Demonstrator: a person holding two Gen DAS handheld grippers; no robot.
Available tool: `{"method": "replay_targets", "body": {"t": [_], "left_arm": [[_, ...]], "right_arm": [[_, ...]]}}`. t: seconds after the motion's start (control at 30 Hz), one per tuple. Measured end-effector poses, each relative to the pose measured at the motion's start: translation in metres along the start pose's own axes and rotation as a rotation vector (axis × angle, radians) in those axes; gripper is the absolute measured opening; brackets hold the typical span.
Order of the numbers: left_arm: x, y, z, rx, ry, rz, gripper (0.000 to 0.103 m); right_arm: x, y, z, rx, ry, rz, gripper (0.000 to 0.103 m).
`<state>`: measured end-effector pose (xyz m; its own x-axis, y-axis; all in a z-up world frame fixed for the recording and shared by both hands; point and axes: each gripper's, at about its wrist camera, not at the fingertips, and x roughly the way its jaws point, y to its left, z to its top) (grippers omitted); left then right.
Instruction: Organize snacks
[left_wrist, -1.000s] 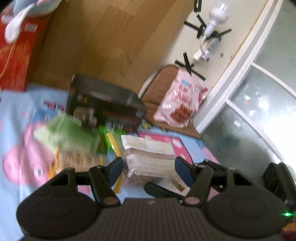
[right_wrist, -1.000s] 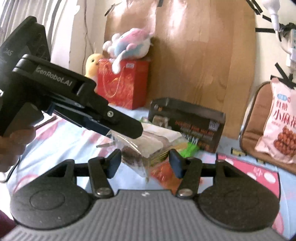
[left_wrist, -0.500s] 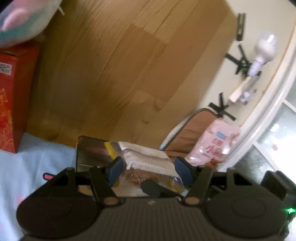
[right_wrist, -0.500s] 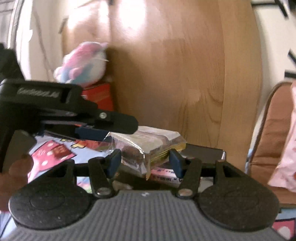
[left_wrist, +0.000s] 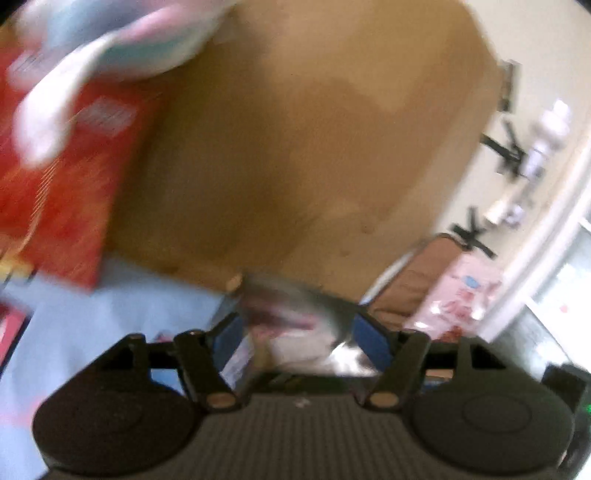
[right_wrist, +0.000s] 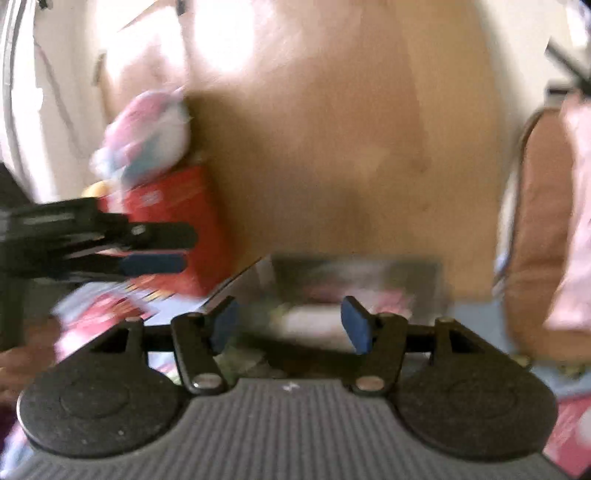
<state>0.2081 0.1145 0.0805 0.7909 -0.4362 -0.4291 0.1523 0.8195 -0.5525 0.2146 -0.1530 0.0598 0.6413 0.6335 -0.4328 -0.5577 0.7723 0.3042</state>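
Observation:
Both views are blurred by motion. My left gripper (left_wrist: 297, 332) is open and empty; it also shows at the left of the right wrist view (right_wrist: 159, 247), with no pack in it. My right gripper (right_wrist: 290, 321) is open and empty. The dark snack box (right_wrist: 354, 284) stands just beyond its fingertips, with pale packets (right_wrist: 310, 321) lying inside. In the left wrist view the same box (left_wrist: 295, 299) sits between and beyond my fingertips. A pink snack bag (left_wrist: 461, 295) leans on a brown cushion (left_wrist: 417, 280) at the right.
A wooden board (left_wrist: 295, 147) stands behind the box. A red gift box (left_wrist: 62, 192) with a plush toy (left_wrist: 122, 40) on top stands at the left. The bed has a blue cartoon sheet (left_wrist: 122, 314). The brown cushion (right_wrist: 535, 240) is at the right.
The clear snack pack that both grippers carried over the box is out of them; it appears to lie in the box. My left gripper has drawn away to the left.

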Motion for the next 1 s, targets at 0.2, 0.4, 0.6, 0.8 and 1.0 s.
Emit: {"method": "replay_targets", "body": {"t": [0.2,0.4,0.6,0.8,1.0], "left_arm": [[-0.003,0.037,-0.036,-0.133,0.065,0.061,0.066],[-0.013,0.022,-0.078,-0.106,0.126,0.009,0.066],[-0.033,0.017,-0.094,-0.078,0.106,0.024,0.066],[-0.030,0.022,-0.082,-0.061,0.105,0.041,0.070],[-0.011,0.017,-0.098,-0.013,0.212,0.028,0.049]], "right_arm": [[0.042,0.023,-0.028,0.043,0.186,0.063,0.028],[0.030,0.044,-0.045,0.029,0.226,0.129,0.031],[-0.007,0.044,-0.068,0.041,0.151,0.089,0.041],[-0.004,0.054,-0.082,-0.057,0.166,0.024,0.048],[-0.002,0.059,-0.089,-0.023,0.209,0.049,0.052]]}}
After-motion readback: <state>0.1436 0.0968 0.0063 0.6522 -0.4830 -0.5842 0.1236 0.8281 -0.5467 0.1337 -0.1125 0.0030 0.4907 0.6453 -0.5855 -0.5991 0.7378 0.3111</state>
